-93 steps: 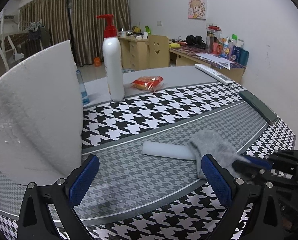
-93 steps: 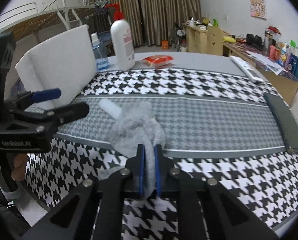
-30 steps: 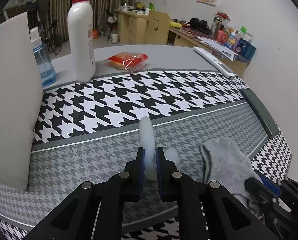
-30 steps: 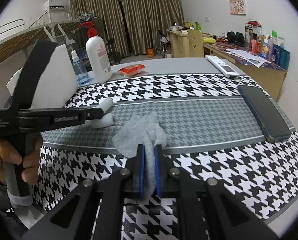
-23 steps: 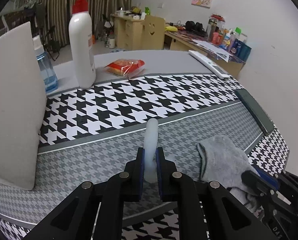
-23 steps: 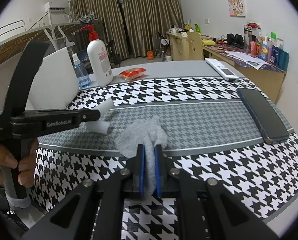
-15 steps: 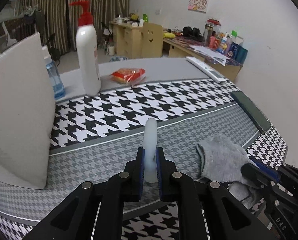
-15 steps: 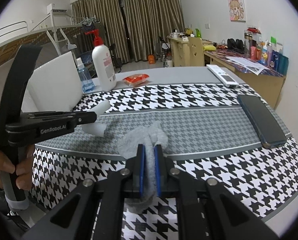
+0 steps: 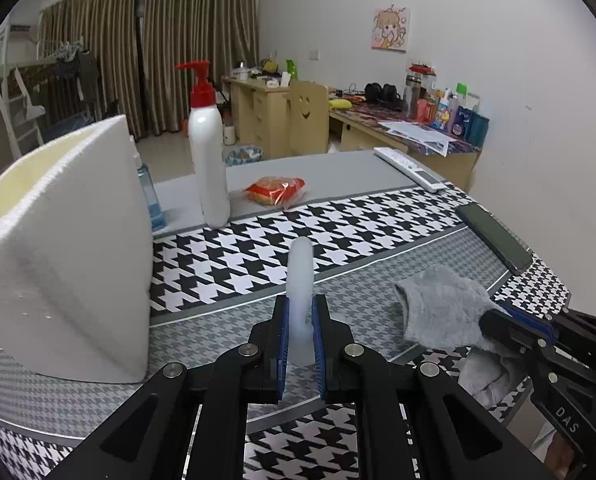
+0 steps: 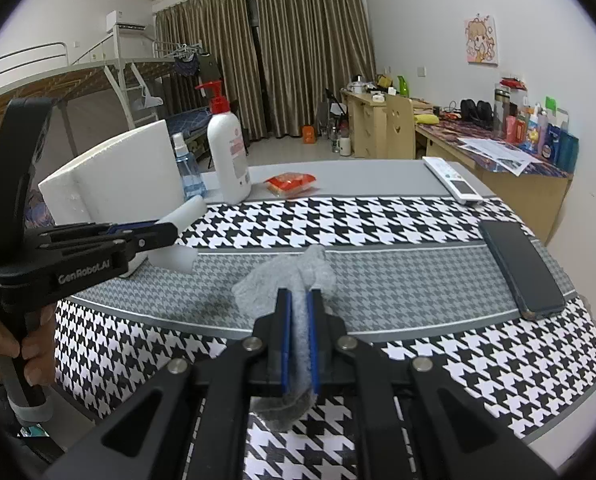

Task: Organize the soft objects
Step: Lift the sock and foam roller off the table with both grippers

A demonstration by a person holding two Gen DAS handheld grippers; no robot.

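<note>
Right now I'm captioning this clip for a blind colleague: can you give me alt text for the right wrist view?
The right gripper is shut on a grey sock above a houndstooth tablecloth. At left, a hand holds the left gripper, which is shut on a white foam piece. Behind stand a white foam box and a pump bottle.

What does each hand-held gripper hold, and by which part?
Left hand-held gripper: the white foam strip, pinched near its lower end. Right hand-held gripper: the grey sock, pinched at one bunched end.
</note>
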